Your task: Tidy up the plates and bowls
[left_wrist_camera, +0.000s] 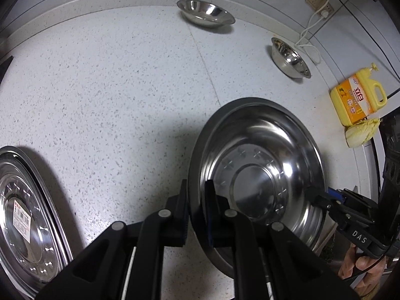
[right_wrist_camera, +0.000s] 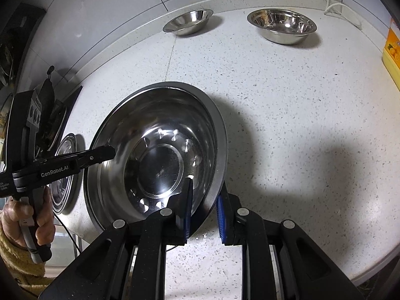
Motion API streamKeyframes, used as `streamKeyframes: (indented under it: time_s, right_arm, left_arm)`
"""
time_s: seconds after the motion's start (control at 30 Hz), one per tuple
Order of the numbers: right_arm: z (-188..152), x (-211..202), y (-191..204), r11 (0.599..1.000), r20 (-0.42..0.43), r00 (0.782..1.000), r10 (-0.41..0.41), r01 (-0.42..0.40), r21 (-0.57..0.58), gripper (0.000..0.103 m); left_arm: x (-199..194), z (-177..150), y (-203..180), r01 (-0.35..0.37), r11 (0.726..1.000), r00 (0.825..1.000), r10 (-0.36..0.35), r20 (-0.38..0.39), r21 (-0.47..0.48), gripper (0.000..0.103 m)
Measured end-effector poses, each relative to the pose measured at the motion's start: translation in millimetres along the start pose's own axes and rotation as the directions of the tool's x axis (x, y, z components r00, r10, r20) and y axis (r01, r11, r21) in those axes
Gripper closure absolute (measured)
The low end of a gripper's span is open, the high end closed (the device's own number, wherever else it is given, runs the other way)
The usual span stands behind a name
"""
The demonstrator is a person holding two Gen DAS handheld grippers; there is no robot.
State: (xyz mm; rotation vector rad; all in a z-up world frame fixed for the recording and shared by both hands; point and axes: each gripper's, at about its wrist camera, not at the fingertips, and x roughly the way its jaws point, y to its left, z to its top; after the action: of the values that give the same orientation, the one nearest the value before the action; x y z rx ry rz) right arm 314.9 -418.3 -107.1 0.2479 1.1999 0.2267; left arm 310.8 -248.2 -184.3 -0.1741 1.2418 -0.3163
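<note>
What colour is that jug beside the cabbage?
Yellow, with an orange label: the jug shows best in the left wrist view.

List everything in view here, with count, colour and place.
basin: 1, steel, near middle, held at both rims
bowls: 2, steel, far by the wall
plate: 1, steel, labelled, left of the basin
bottle: 1, yellow, far right
cabbage: 1, pale green, by the bottle
counter: 1, speckled white
left gripper: 1, black, on the basin's left rim
right gripper: 1, black, on its right rim
</note>
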Motion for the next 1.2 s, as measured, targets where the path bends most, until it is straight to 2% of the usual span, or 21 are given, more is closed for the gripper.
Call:
streamKeyframes:
  time_s: [0.2, 0.27, 0.37, 0.6, 0.67, 0.73, 0.8, 0.9, 1.2]
  right_arm:
    - [-0.2, -5.5, -0.6, 1.000, 0.016, 1.000, -0.010, 0.011, -0.011, 0.085]
    - [-0.2, -8.4, -1.6, 1.000, 0.024, 1.000, -0.013, 0.013, -0.010, 0.085]
    - [1.8, -11.1, -3.6, 1.000, 0.031, 0.999, -0.017, 0.017, -0.011, 0.083]
    - [8.6, -19.0, -8.7, 1.000, 0.053, 0.998, -0.023, 0.023, -0.001, 0.083]
    - [11.3, -22.2, -12.0, 1.000, 0.059, 0.998, -0.028, 0.028, 0.000, 0.081]
    - [15.3, -27.3, -16.9, 0.999, 0.071, 0.997, -0.035, 0.035, 0.000, 0.072]
    - [19.6, -33.7, -22.0, 0.999, 0.090, 0.995, -0.053, 0.053, 0.002, 0.068]
    - [27.8, -42.7, -31.3, 0.997, 0.112, 0.991, -0.071, 0.070, 0.012, 0.064]
    - [69.3, -66.4, -60.2, 0.991, 0.169, 0.977, -0.131, 0.128, 0.028, 0.052]
  left_arm:
    - [-7.7, 1.3, -2.4, -0.004, 1.000, 1.000, 0.003, 0.027, 0.022, 0.091]
    - [-9.8, 2.0, -2.4, 0.001, 1.000, 0.999, -0.002, 0.032, 0.028, 0.079]
    - [-11.3, 2.8, -3.9, 0.010, 0.999, 0.999, -0.011, 0.040, 0.033, 0.078]
    - [-17.5, 8.4, -6.8, -0.026, 0.998, 0.996, 0.022, 0.082, 0.057, 0.078]
    - [-19.7, 12.1, -5.2, -0.036, 0.998, 0.995, 0.031, 0.094, 0.055, 0.078]
    - [-21.9, 15.7, -3.2, -0.044, 0.998, 0.994, 0.038, 0.103, 0.051, 0.076]
    - [-23.6, 20.6, -3.0, -0.053, 0.997, 0.992, 0.047, 0.114, 0.050, 0.073]
    - [-25.7, 30.5, -4.9, -0.057, 0.997, 0.991, 0.050, 0.124, 0.054, 0.070]
    - [-25.5, 78.4, -28.5, -0.071, 0.984, 0.989, 0.048, 0.143, 0.163, 0.066]
